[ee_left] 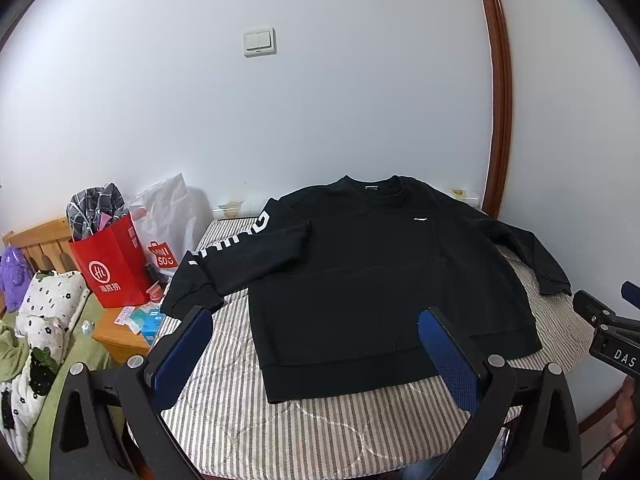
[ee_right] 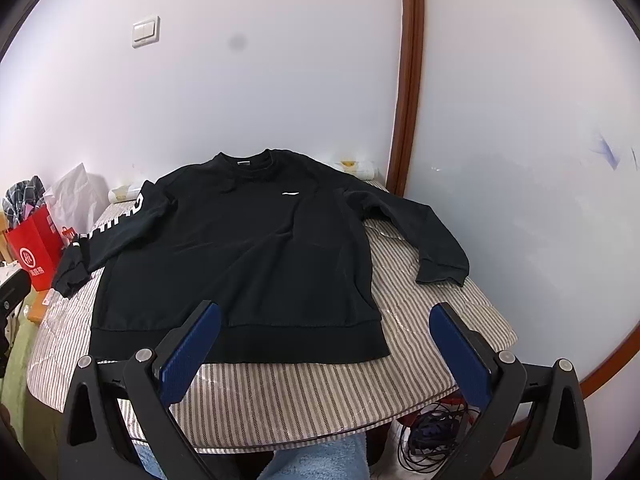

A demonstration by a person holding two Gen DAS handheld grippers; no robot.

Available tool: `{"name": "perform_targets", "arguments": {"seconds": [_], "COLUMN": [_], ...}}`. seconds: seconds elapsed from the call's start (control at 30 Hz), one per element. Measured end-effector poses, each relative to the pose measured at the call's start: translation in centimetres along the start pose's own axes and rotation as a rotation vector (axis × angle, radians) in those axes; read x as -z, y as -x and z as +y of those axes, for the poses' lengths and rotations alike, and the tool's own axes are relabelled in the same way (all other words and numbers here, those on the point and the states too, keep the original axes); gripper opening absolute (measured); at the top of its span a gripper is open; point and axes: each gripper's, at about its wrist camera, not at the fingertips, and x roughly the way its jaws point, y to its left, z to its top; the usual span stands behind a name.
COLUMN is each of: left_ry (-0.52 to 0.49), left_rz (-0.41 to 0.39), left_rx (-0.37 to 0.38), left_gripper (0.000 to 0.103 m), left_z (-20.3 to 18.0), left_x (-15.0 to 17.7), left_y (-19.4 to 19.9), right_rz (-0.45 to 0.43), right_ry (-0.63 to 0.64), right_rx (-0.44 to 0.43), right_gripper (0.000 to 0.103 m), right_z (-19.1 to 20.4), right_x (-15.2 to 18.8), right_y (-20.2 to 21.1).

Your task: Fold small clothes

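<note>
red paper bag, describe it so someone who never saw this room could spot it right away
Start from the striped table cover with the black long-sleeved sweatshirt spread on it. Left of it, on a low wooden stand, stands the red paper bag. Unlike the white bag behind it, it has a white round logo and checked cloth stuffed inside.

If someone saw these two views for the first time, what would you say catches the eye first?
The black sweatshirt dominates, spread flat with both sleeves out on the striped cover of the table. Next come the blue-padded fingers of each open gripper, framing the near hem without touching it. Off to the left, a bright red paper bag stuffed with checked cloth stands on a wooden cabinet.
</note>
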Motion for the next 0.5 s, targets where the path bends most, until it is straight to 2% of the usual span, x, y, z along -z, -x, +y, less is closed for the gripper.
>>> {"name": "perform_targets", "arguments": {"seconds": [0.5], "left_ry": [0.021], "left_rz": [0.014], "left_rx": [0.010], "left_gripper": [0.103], "left_z": [0.73], "left_x": [0.02], "left_y": [-0.30], "right_rz": [-0.016], "right_ry": [0.002], "right_rx": [-0.006], "right_gripper": [0.102], "right_z": [0.50], "right_x": [-0.07], "right_y": [0.68]}}
